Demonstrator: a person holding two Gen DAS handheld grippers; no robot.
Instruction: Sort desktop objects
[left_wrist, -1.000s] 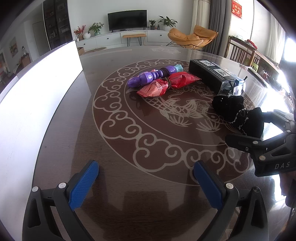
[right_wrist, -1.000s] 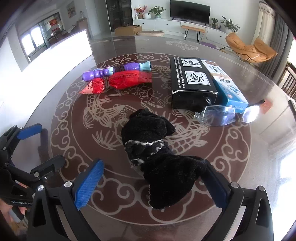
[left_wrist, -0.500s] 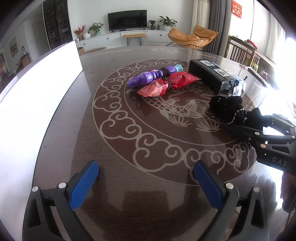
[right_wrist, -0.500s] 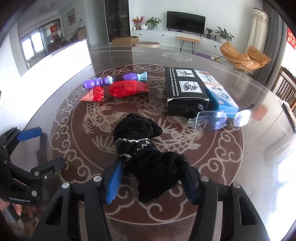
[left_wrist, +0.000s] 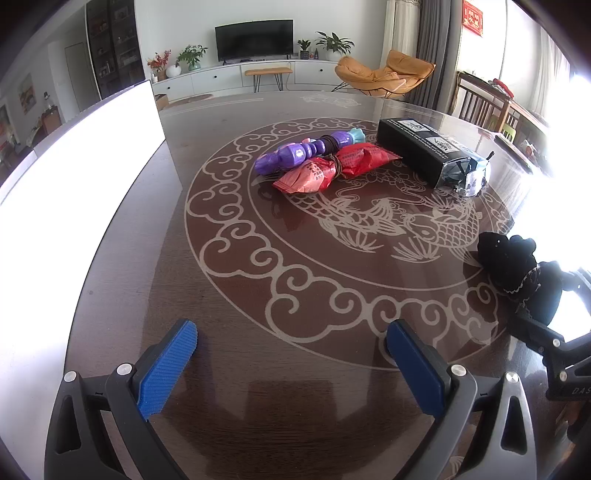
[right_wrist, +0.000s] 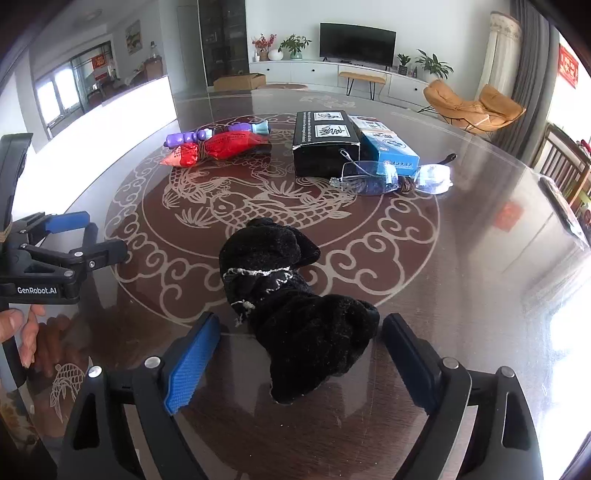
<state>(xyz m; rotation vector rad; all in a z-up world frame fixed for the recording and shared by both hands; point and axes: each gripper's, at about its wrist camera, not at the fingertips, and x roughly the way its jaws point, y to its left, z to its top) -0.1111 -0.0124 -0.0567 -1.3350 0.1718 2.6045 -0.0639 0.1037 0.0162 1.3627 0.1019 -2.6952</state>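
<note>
A black fuzzy sock bundle lies on the glass table between the pads of my right gripper, which is open and not touching it. It also shows at the right of the left wrist view. My left gripper is open and empty over bare table near the front edge. A purple toy and a red packet lie together farther back. A black box, a blue box and clear glasses lie at the back right.
A bright white panel runs along the table's left side. The left gripper and the hand that holds it show at the left of the right wrist view. Chairs stand beyond the table's right edge.
My right gripper shut on the black sock bundle, pulled it toward the table's near edge, then opened and let it go. The left gripper has not moved.
</note>
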